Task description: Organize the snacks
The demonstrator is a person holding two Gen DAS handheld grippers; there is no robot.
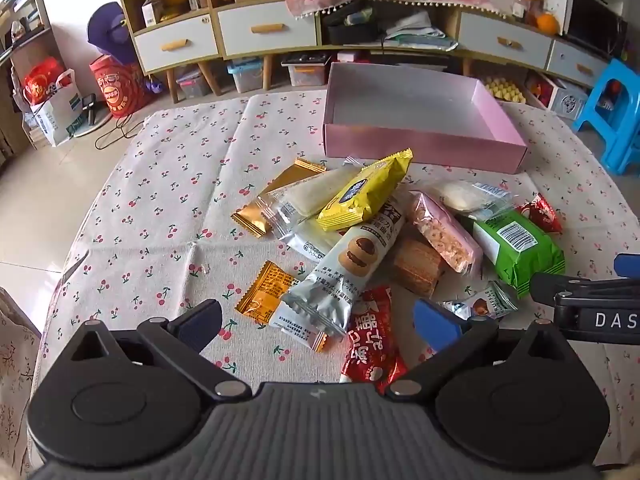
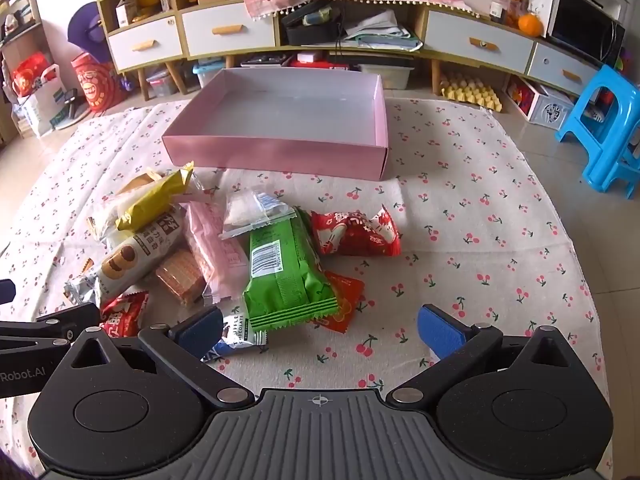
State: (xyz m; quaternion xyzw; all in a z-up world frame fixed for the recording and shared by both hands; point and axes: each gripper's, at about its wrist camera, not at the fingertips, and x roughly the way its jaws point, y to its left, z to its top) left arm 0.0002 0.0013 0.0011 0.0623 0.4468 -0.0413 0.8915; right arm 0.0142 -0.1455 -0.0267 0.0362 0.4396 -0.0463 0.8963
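While both grippers (image 1: 318, 322) (image 2: 320, 326) gape wide holding nothing, the pink box (image 2: 276, 152) sits empty behind the snack pile (image 2: 224, 248).

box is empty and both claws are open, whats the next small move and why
Probably lower the right claw onto the green packet and close on it. Both claws stand open and hold nothing, the pink box has no snacks in it yet, and the green packet lies on top of the pile just ahead of that claw, with open cloth on its right side.
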